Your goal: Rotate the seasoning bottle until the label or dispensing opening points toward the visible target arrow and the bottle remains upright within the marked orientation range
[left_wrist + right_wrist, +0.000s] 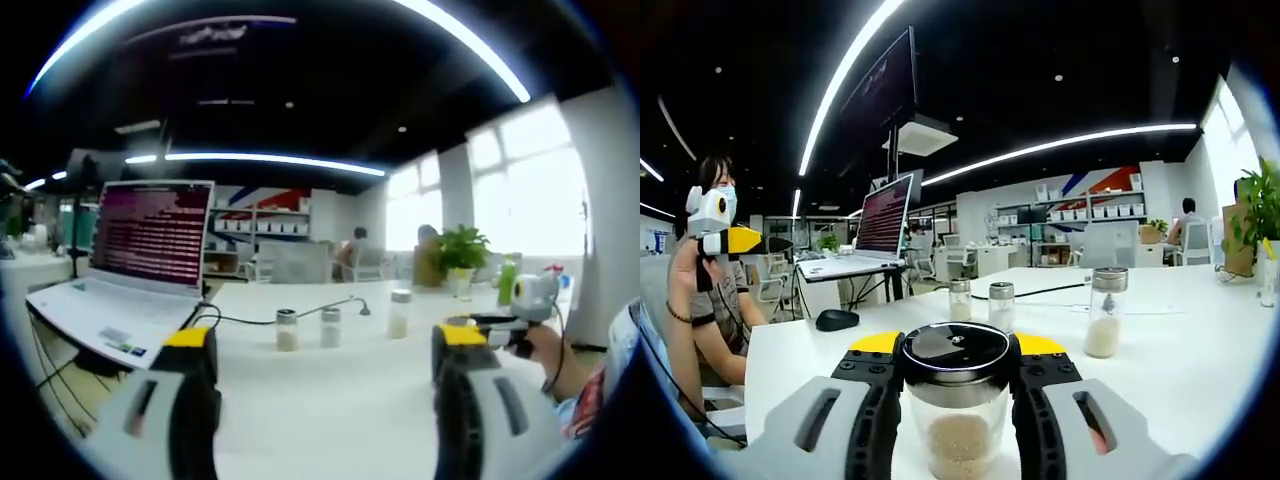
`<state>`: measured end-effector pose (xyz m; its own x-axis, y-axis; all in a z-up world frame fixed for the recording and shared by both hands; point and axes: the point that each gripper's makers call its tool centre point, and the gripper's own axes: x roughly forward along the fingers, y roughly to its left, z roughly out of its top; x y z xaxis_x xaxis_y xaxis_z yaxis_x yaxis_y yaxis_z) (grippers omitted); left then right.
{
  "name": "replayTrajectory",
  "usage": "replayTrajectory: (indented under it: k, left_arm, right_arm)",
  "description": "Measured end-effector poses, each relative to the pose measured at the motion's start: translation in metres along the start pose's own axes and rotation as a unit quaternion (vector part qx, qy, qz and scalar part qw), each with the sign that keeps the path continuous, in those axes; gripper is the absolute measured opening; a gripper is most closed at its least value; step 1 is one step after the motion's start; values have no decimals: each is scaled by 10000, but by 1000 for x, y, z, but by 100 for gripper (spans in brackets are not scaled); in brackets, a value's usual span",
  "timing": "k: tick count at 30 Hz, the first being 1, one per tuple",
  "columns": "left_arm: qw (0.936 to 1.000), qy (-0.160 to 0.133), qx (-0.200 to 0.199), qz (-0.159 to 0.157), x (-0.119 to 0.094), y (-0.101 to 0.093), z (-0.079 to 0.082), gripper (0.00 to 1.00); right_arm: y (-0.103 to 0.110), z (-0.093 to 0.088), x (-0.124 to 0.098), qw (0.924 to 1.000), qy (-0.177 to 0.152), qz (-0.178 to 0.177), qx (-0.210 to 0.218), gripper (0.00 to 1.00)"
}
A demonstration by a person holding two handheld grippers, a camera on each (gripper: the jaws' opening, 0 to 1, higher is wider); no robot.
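My right gripper (pixel 956 362) is shut on a clear seasoning bottle (pixel 958 425) with a black lid. It holds pale granules, stands upright and sits close to the camera above the white table (pixel 1200 360). Three more seasoning bottles stand upright in a loose row on the table: two small ones (pixel 959 299) (pixel 1001 305) and a taller one (pixel 1105 312). The left gripper view shows the same row (pixel 287 330) (pixel 330 327) (pixel 399 313) beyond my left gripper (pixel 325 345), which is open with nothing between its fingers. A person's hand holds the left gripper (pixel 720 238) up at the far left.
An open laptop (pixel 130 270) with cables stands on the table's left side, with a black mouse (pixel 837 320) near the edge. A potted plant (pixel 462 250) and a green bottle (pixel 507 282) stand at the far right. The other gripper (pixel 515 315) reaches in from the right.
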<state>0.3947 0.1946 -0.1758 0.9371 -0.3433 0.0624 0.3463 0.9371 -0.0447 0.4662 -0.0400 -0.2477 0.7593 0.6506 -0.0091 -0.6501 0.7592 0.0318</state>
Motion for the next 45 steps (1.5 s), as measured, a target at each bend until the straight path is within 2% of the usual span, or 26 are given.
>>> replayTrajectory:
  k: [8,15,22,23,26,29,39,41,42,45]
  left_arm:
    - [10000,33,13,67,0,5,-2,94]
    - [10000,-19,-31,11,-1,3,1,94]
    - [10000,-8,-20,-36,1,2,1,94]
    - [10000,-10,-17,-34,1,2,1,94]
    - [10000,-5,-16,-28,1,3,1,94]
    - [10000,-1,-27,-8,1,5,0,94]
    - [10000,32,-1,15,3,4,-2,94]
    - [10000,53,21,-1,3,3,-3,94]
    - [10000,53,31,-26,3,2,-3,94]
    - [10000,37,16,-36,3,1,-2,94]
  right_arm:
    - [0,0,2,9998,59,-209,-16,41]
    - [-1,0,3,9991,51,-432,-21,41]
    - [-3,-1,4,9987,40,-505,11,42]
    - [-3,-4,6,9989,122,-449,23,45]
    - [-5,-9,10,9987,224,-454,53,72]
    - [1,-7,6,9994,161,-281,134,72]
    - [-4,0,-4,9995,133,-285,89,77]
    - [-9,4,-8,9994,93,-333,84,81]
    - [-10,7,-11,9995,56,-313,61,80]
    - [-10,18,-17,9999,-42,-95,88,79]
